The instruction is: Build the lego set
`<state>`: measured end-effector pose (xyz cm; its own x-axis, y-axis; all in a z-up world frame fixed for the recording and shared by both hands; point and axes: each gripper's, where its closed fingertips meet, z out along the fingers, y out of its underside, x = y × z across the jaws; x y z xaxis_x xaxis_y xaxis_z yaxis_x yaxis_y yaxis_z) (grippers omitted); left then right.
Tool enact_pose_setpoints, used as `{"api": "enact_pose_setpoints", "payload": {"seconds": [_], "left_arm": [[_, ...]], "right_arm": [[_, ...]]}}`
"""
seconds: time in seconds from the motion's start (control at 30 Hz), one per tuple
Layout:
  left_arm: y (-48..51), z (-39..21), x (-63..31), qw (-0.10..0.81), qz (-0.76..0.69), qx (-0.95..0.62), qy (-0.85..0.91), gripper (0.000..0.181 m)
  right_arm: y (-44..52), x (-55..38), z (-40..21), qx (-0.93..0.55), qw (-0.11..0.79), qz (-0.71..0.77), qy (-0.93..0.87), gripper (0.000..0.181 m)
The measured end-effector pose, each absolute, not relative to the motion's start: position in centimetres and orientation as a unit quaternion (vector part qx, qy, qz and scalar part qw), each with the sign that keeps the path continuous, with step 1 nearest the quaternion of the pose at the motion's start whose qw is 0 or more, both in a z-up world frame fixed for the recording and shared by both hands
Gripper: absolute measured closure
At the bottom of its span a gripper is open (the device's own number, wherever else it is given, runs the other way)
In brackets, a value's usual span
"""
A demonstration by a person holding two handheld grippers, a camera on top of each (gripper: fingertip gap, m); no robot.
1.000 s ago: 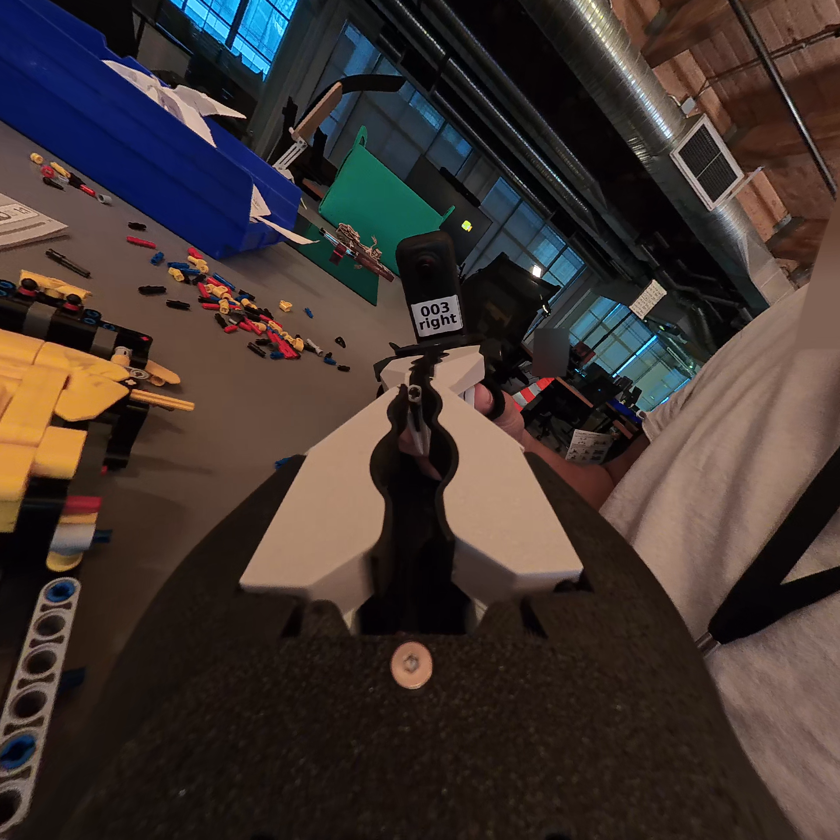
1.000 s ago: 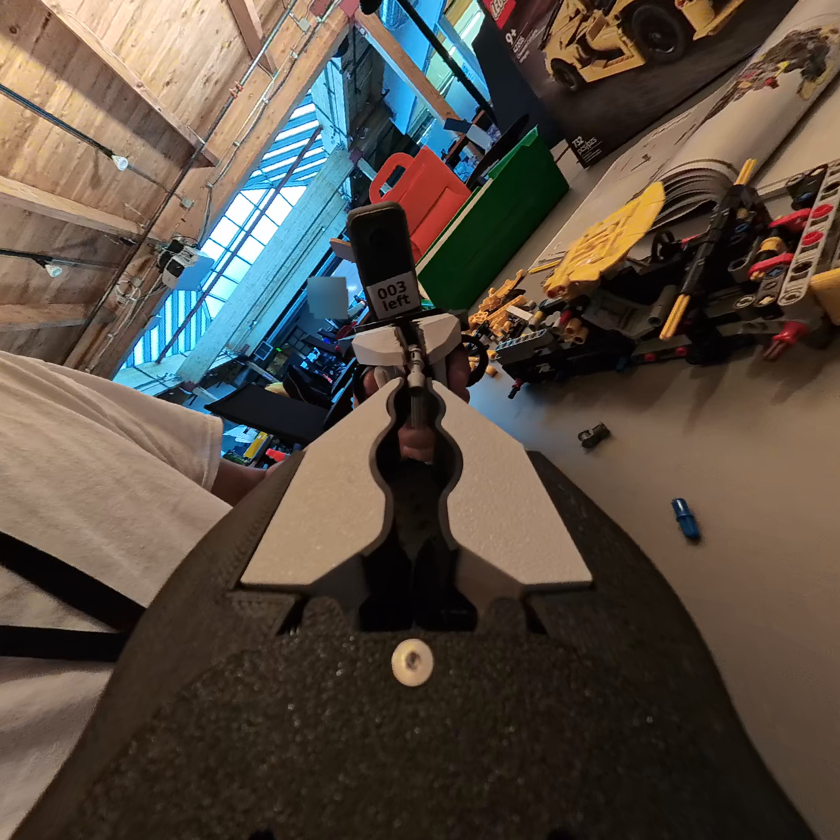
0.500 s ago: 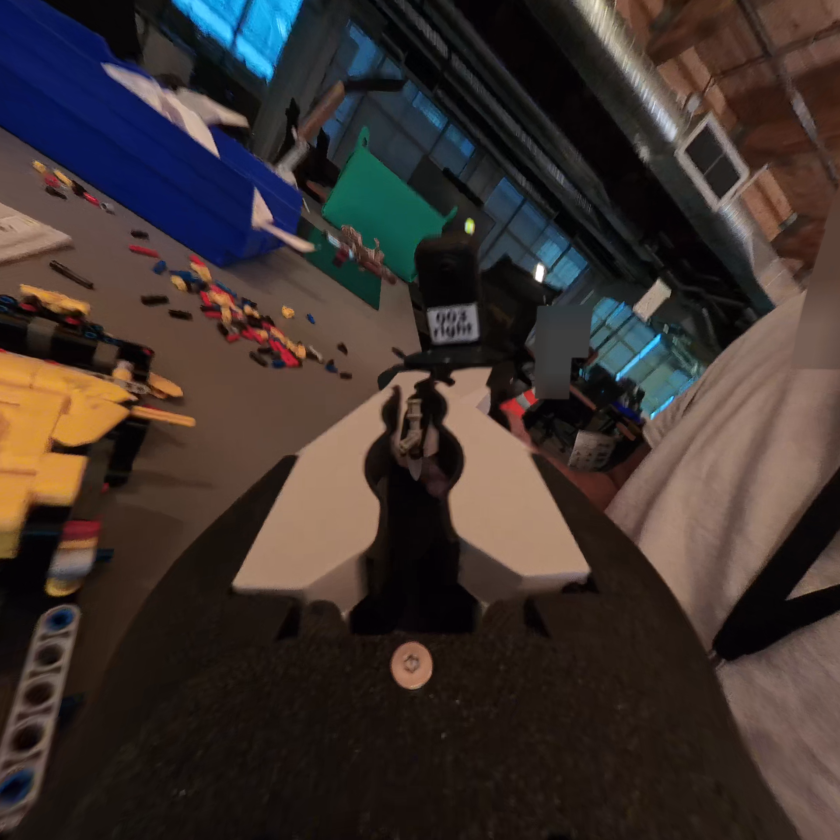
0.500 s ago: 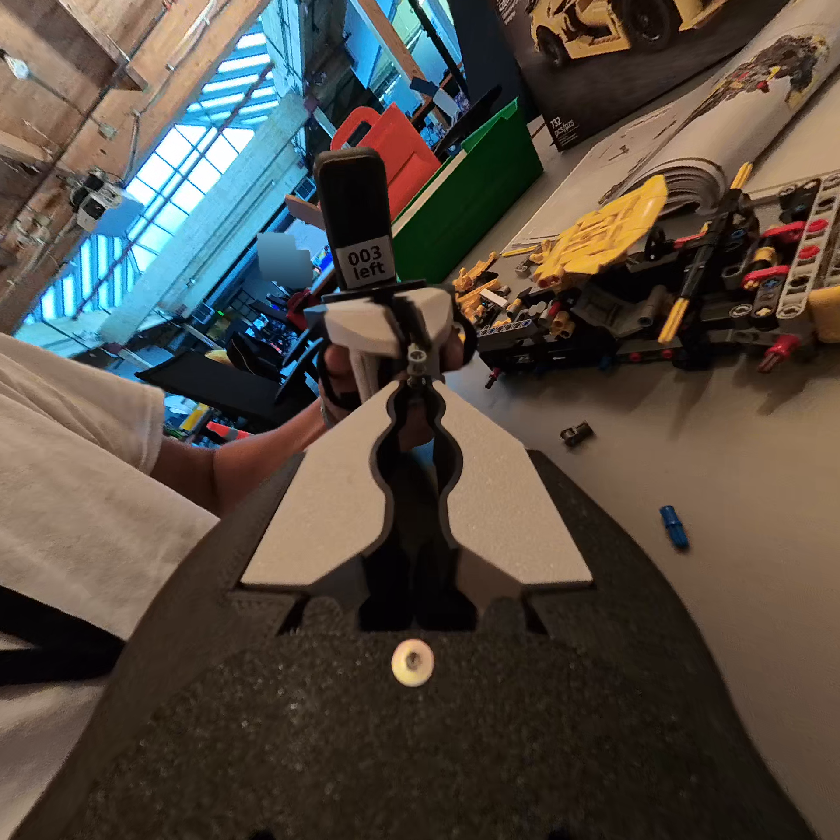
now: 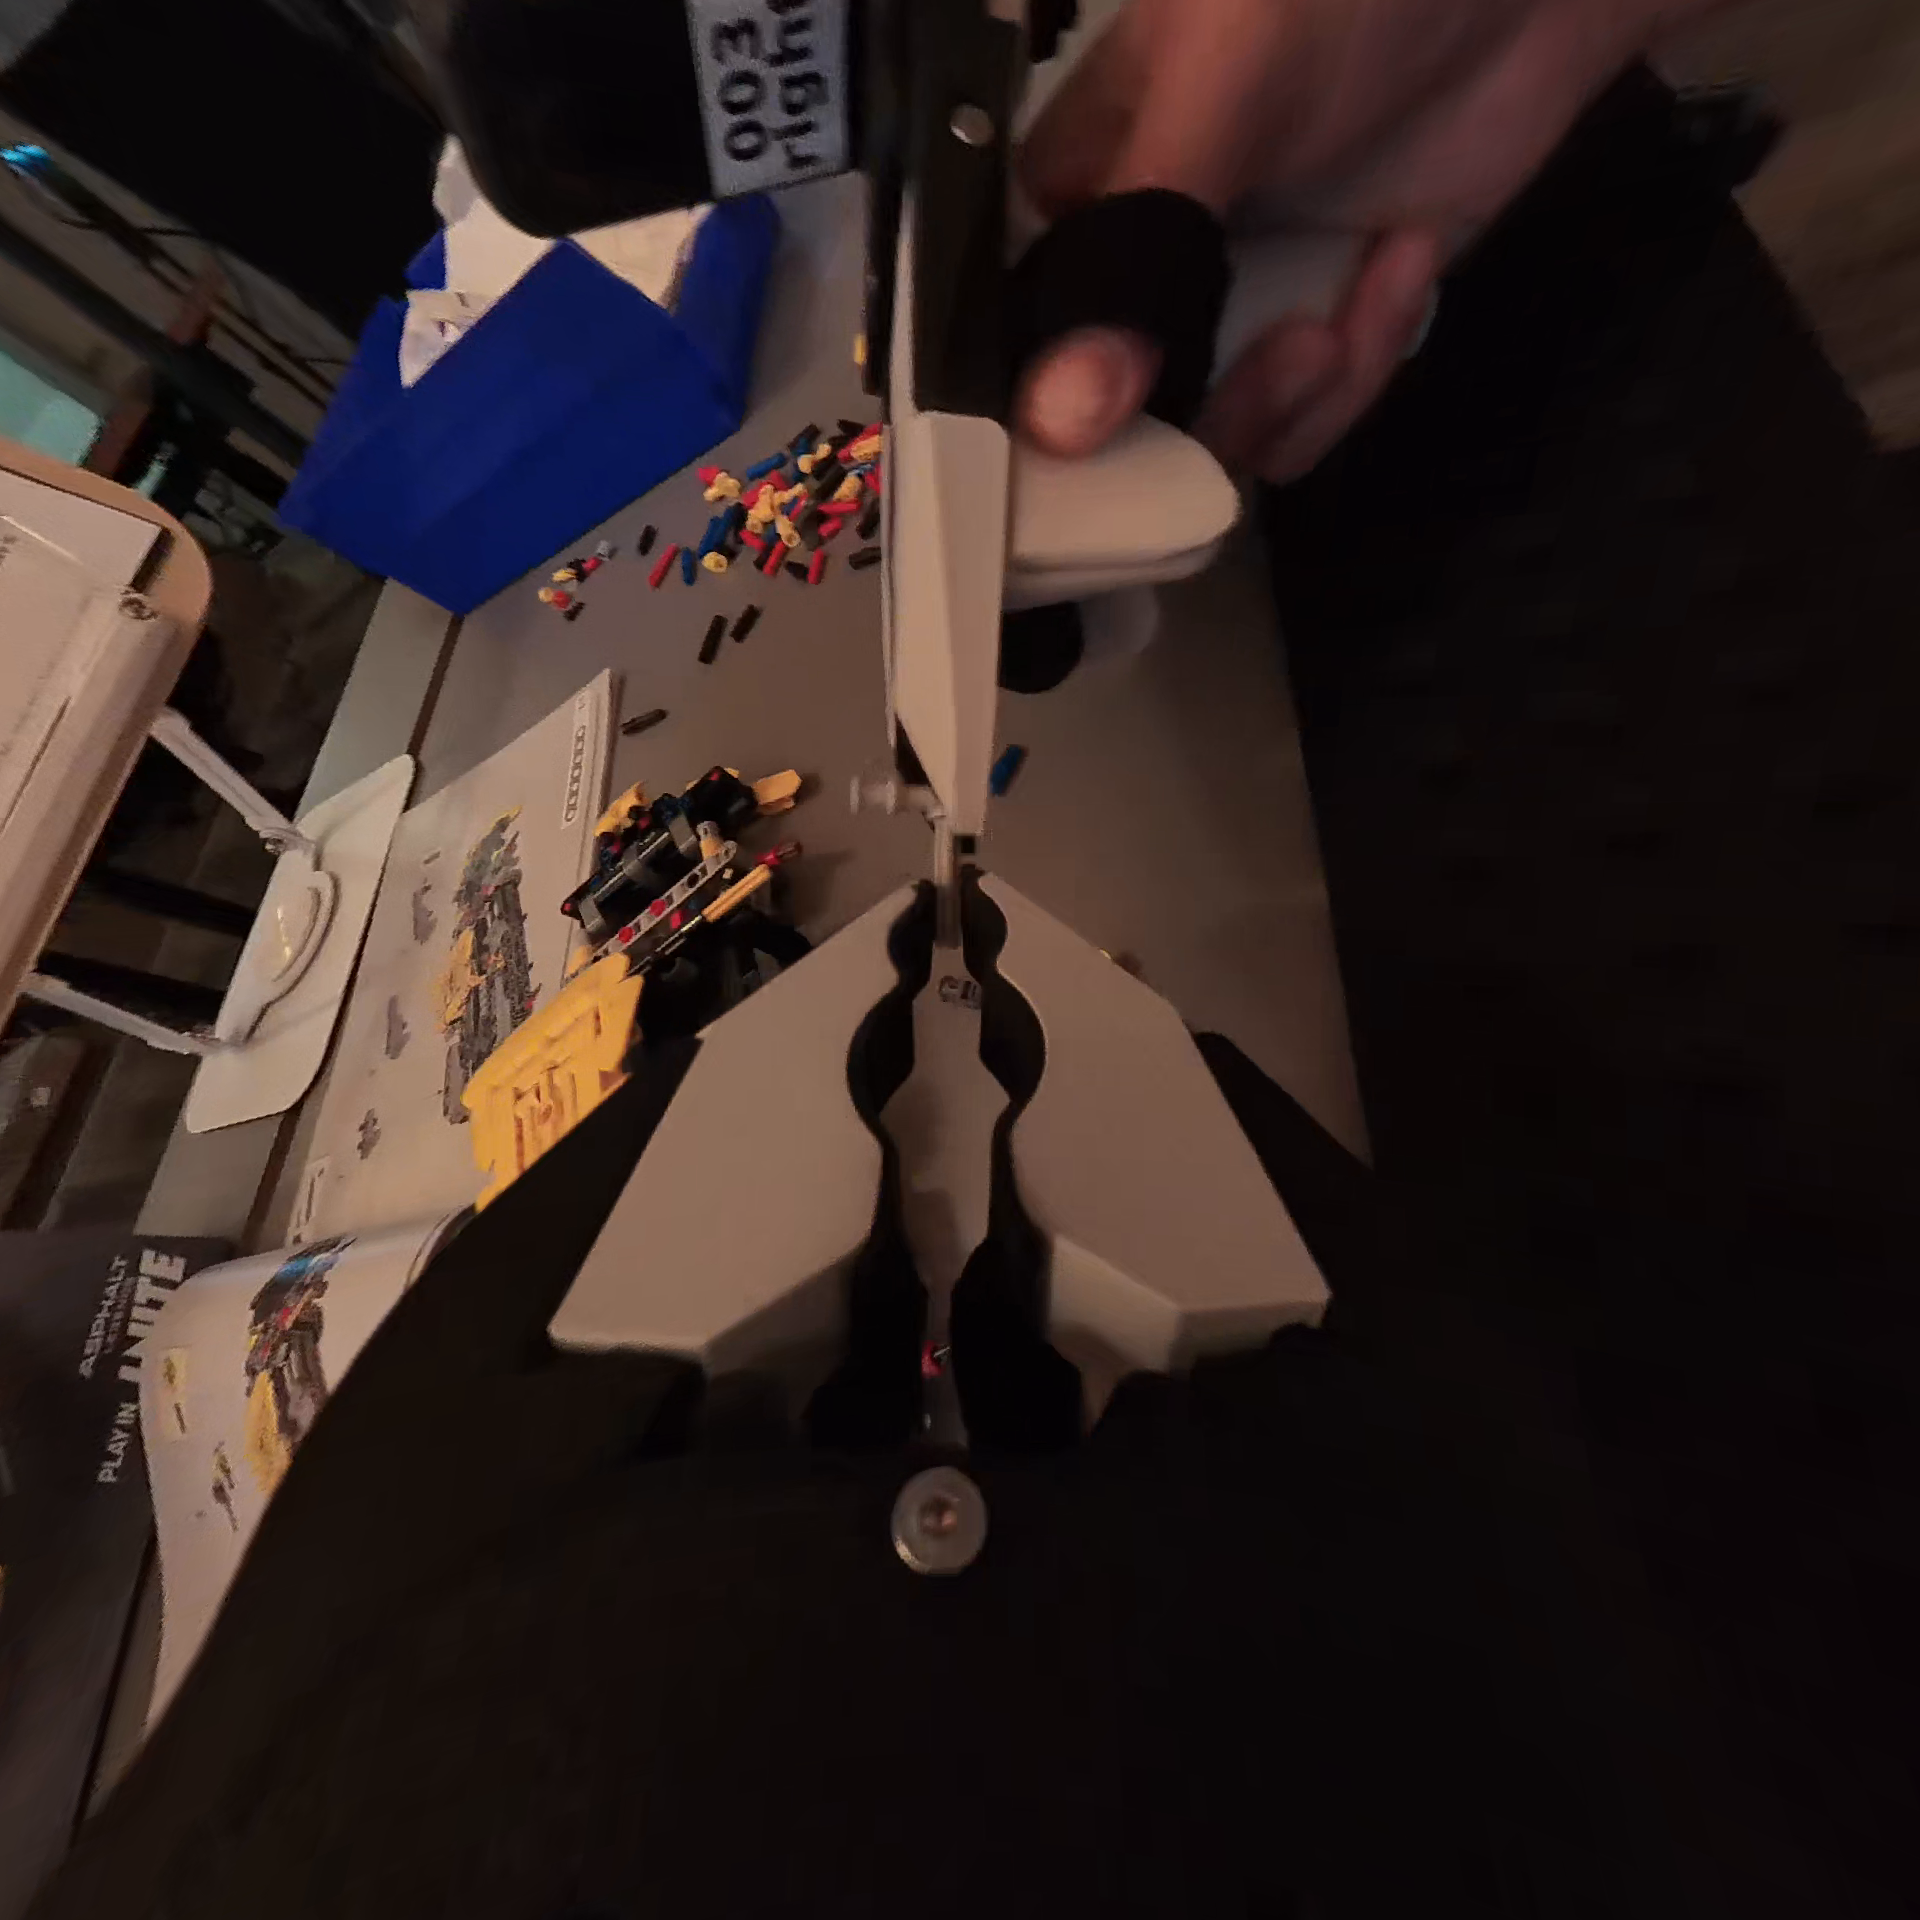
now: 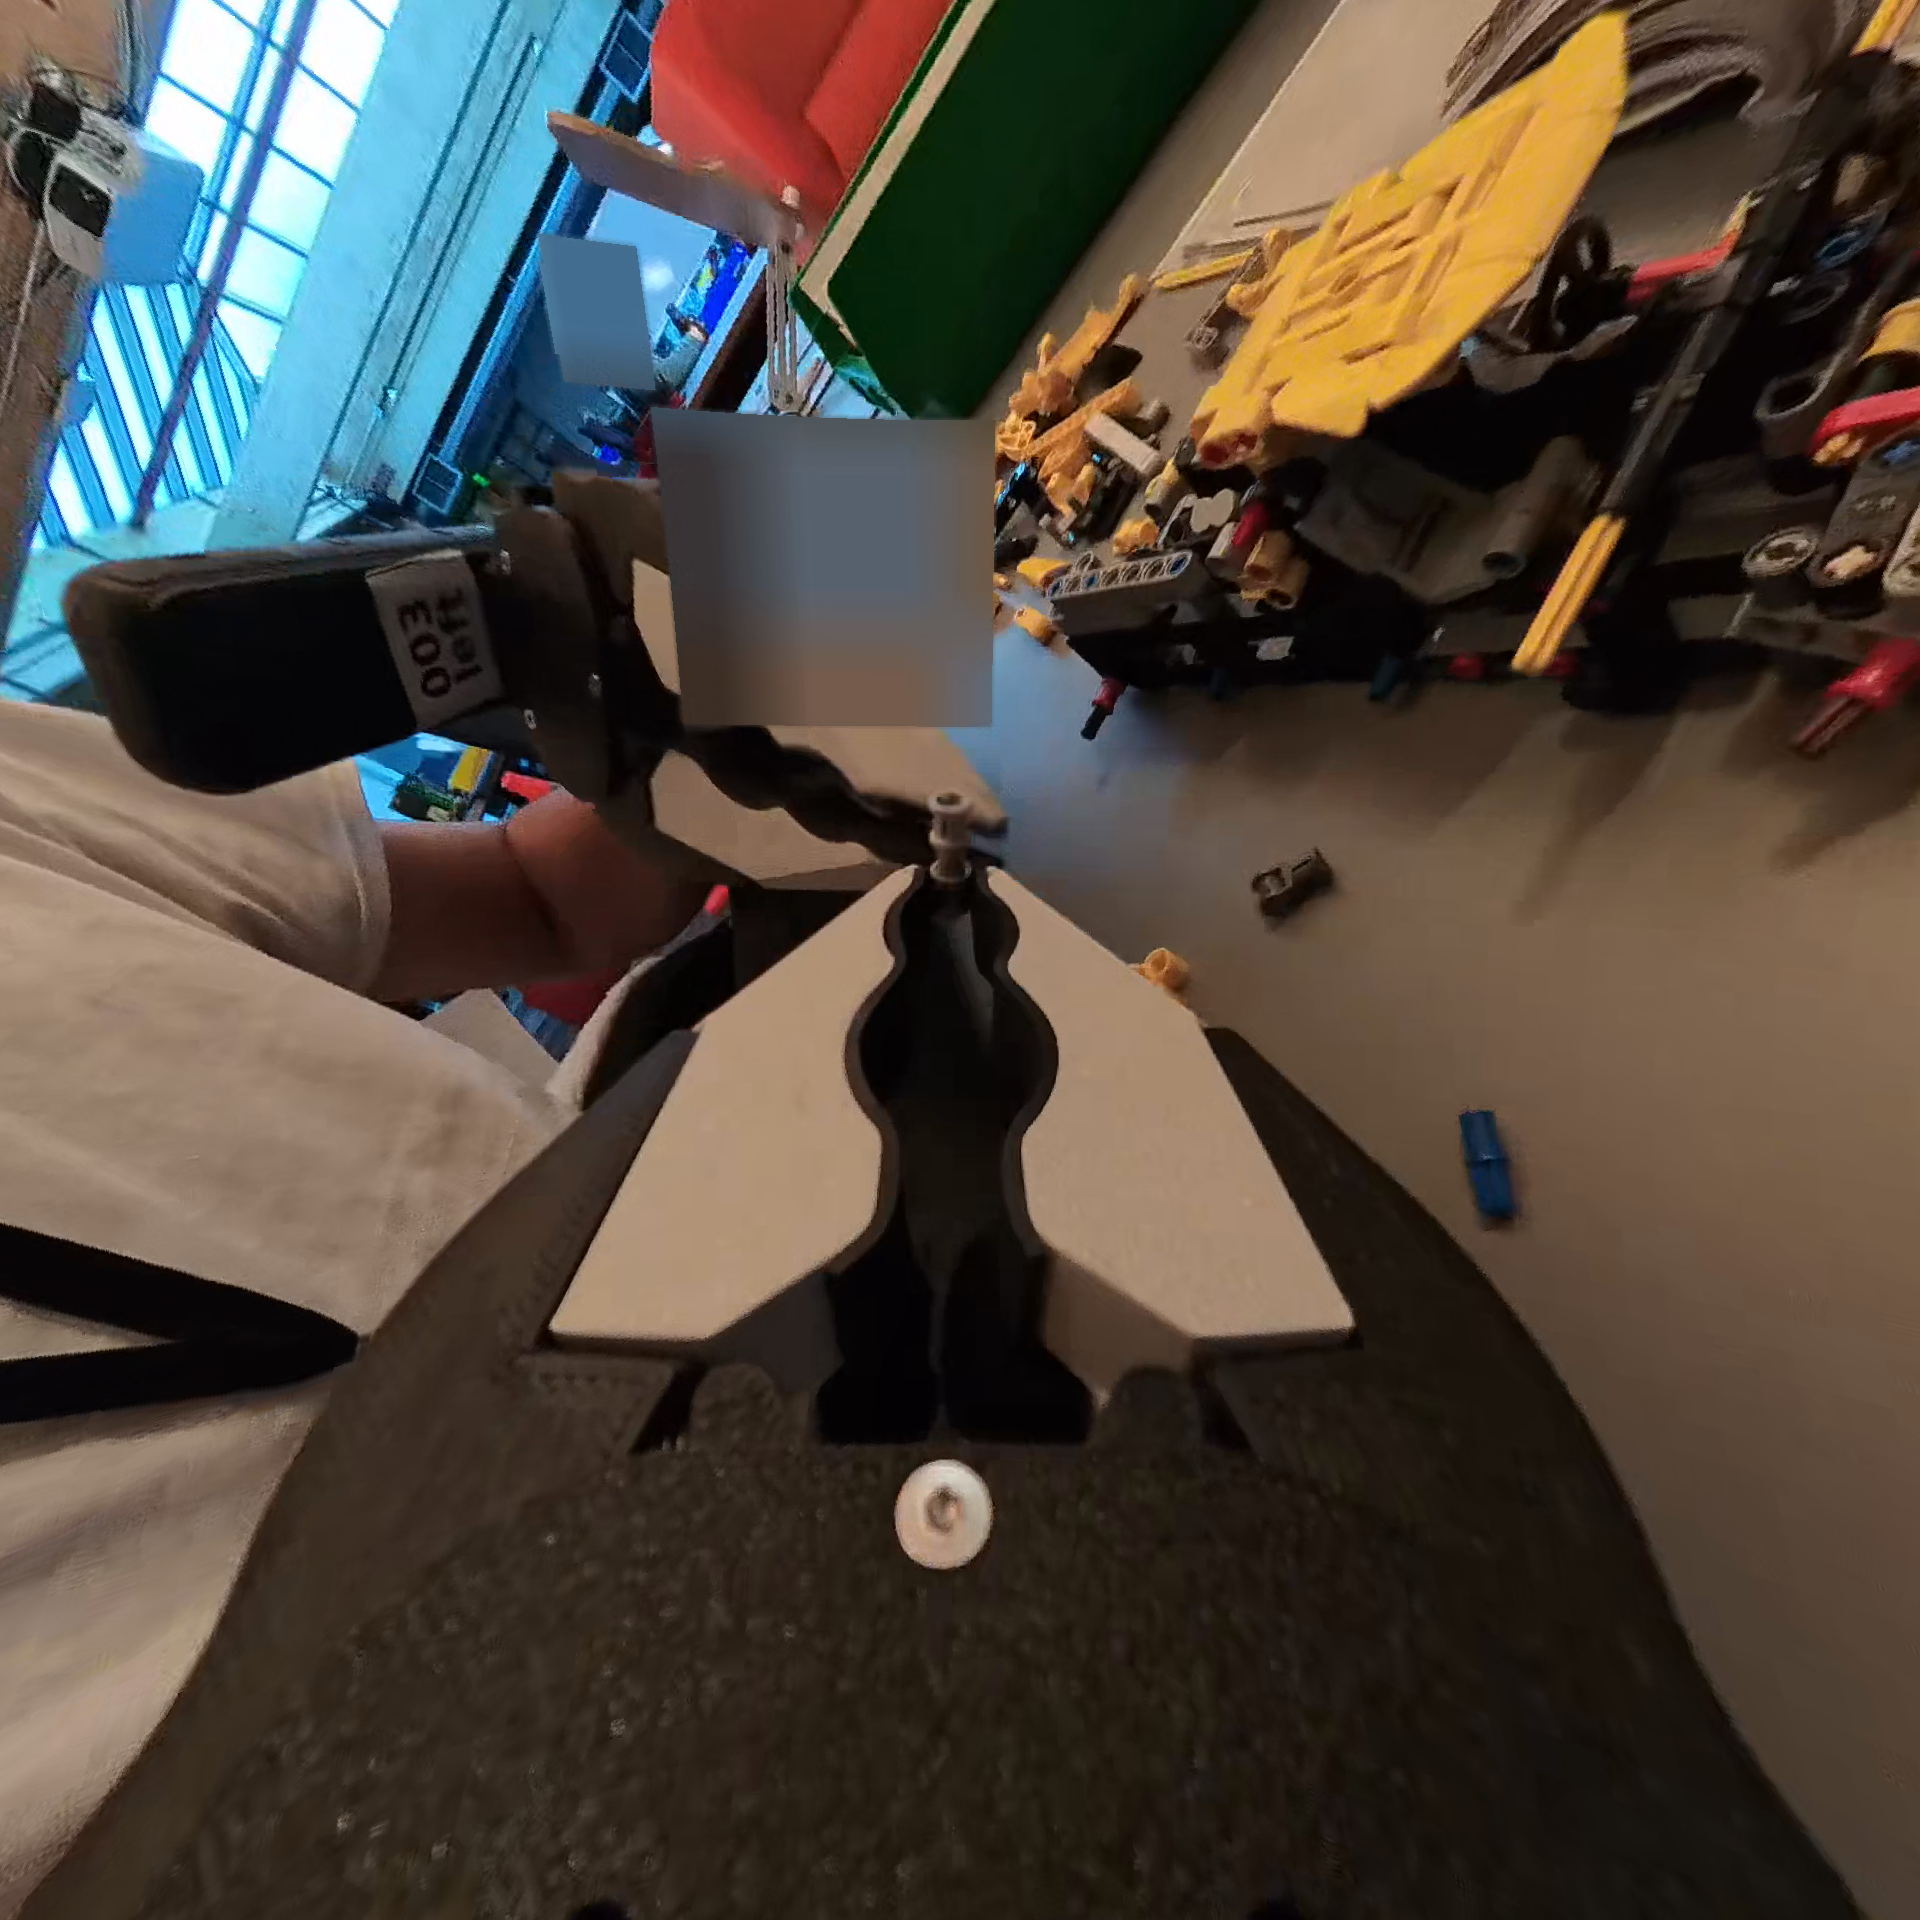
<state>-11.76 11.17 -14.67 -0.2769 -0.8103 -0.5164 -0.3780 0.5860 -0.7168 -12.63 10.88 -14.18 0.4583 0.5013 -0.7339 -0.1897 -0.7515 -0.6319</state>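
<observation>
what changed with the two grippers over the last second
Both grippers swung round. The left gripper tilted from facing out across the room to looking down over the table, and the right gripper now crosses it from above at close range, tips nearly meeting. Unchanged: both jaws shut on the small grey axle piece between them, the yellow and black car model on the table, and the blue pin lying loose.

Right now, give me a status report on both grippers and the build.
Left gripper and right gripper shut on one small grey pin, tip to tip. Yellow car build on table, untouched. Nothing between.
</observation>
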Motion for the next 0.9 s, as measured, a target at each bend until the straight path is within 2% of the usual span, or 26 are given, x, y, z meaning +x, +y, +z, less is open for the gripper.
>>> {"api": "enact_pose_setpoints", "payload": {"seconds": [0.1,0.23,0.33,0.43,0.5,0.57,0.8,0.9], "left_arm": [[11.5,-14.6,-11.9,0.448,-0.252,-0.398,0.760,0.177],[12.0,-14.8,-12.3,0.418,-0.310,-0.432,0.737,0.177],[11.7,-14.0,-13.0,0.395,-0.373,-0.443,0.713,0.177],[11.8,-13.8,-13.4,0.381,-0.399,-0.451,0.702,0.177],[11.6,-14.2,-13.4,0.382,-0.382,-0.447,0.713,0.177],[11.0,-14.7,-13.3,0.375,-0.376,-0.443,0.722,0.177],[10.8,-15.1,-13.3,0.358,-0.377,-0.451,0.725,0.177],[11.0,-15.7,-13.2,0.361,-0.358,-0.454,0.731,0.177]], "right_arm": [[11.3,-12.7,-14.0,-0.778,0.339,0.514,-0.122,0.174],[11.1,-12.2,-11.2,-0.708,0.474,0.458,-0.255,0.133],[11.8,-11.9,-11.7,-0.689,0.525,0.356,-0.351,0.122],[11.9,-12.9,-12.0,-0.675,0.505,0.373,-0.387,0.128],[12.1,-13.3,-12.3,-0.672,0.498,0.368,-0.408,0.141],[12.2,-13.7,-12.3,-0.663,0.506,0.348,-0.428,0.141],[11.9,-13.9,-14.1,-0.674,0.479,0.309,-0.469,0.157],[12.1,-13.7,-14.7,-0.687,0.469,0.297,-0.469,0.157]]}}
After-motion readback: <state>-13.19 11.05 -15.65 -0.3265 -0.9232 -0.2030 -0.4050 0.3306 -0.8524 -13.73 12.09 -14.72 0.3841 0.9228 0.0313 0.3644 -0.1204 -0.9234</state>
